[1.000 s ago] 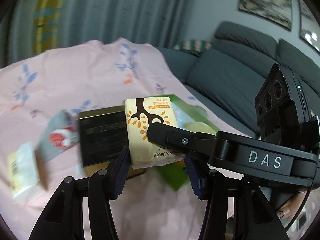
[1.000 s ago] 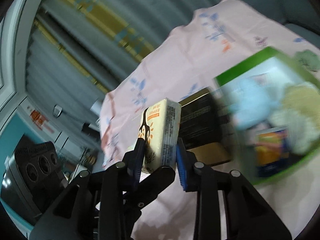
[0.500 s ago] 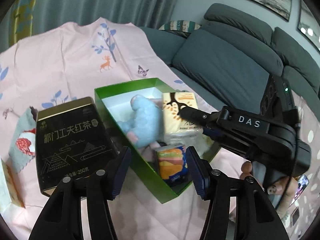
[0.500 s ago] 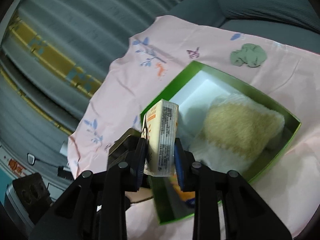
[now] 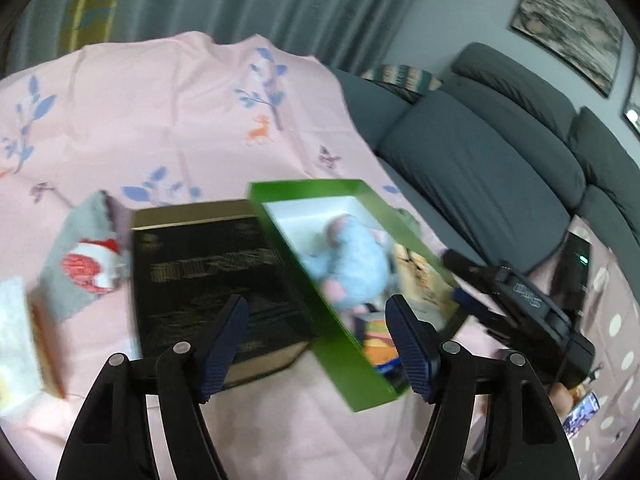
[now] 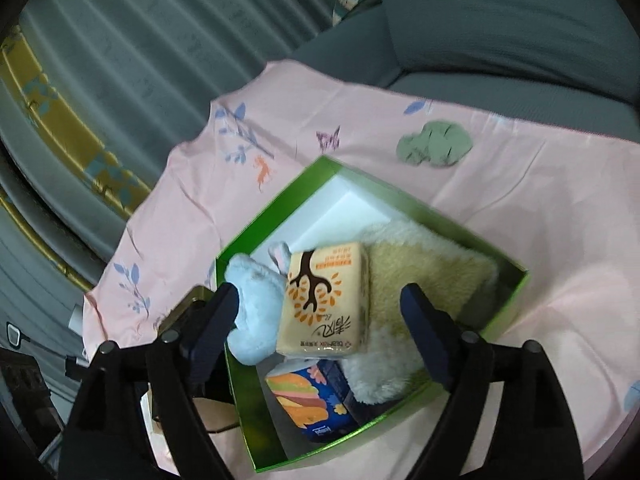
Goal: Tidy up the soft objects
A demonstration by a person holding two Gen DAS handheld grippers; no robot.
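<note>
A green box (image 6: 516, 292) stands on a pink cloth and holds a blue plush toy (image 6: 256, 300), a yellow fluffy cushion (image 6: 432, 276), a burger-print tissue pack (image 6: 308, 404) and a cream tissue pack with a tree print (image 6: 324, 304), which lies on top. My right gripper (image 6: 320, 328) is open above that pack, not touching it. My left gripper (image 5: 316, 340) is open and empty over the box's near-left wall (image 5: 308, 280). The right gripper also shows in the left wrist view (image 5: 516, 300).
A black and gold tin (image 5: 212, 276) lies left of the box. A grey sock with a red and white figure (image 5: 80, 264) and a white packet (image 5: 16, 332) lie further left. A grey sofa (image 5: 500, 152) stands behind, with curtains beyond it.
My right gripper carried the cream tissue pack over the green box, opened and released it onto the soft toys. My left gripper stayed open and its view shifted slightly.
</note>
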